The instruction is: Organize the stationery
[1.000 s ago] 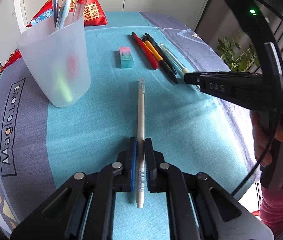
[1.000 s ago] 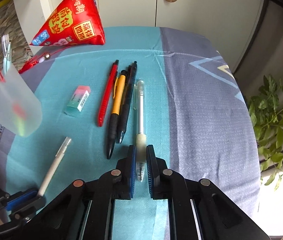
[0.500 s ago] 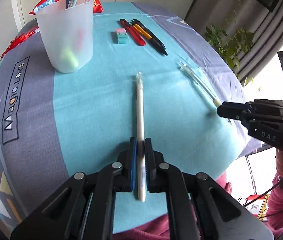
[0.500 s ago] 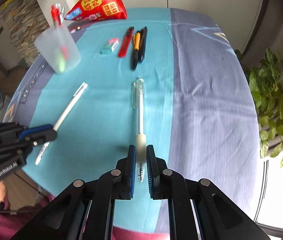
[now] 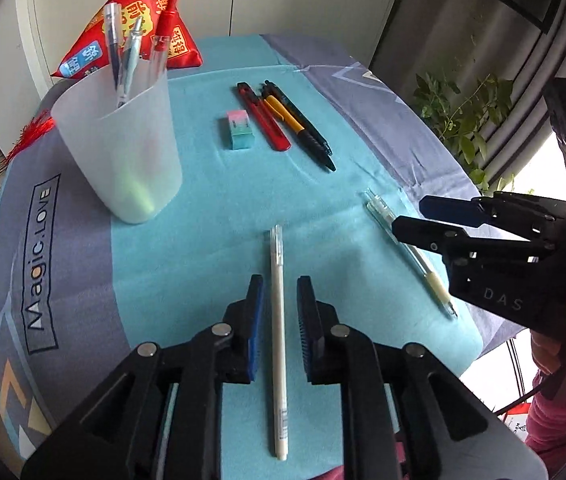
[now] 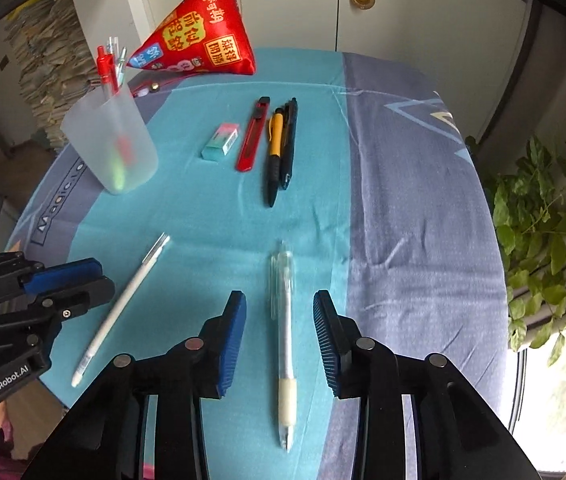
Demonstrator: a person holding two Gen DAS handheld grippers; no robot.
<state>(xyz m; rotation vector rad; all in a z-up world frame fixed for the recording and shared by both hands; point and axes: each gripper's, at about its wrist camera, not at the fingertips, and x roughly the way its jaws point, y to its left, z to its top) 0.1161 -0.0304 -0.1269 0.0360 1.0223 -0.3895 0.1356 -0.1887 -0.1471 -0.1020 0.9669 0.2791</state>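
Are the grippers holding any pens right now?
No, nothing is held. The left gripper is open around the slim white pen, and the right gripper is open around the clear plastic pen. Both pens lie on the table.

My left gripper (image 5: 279,312) sits low with its fingers (image 5: 253,320) spread apart, gripping nothing. My right gripper (image 6: 279,336) alongside is likewise parted, wider, its blue-padded fingers (image 6: 231,338) pointing forward.
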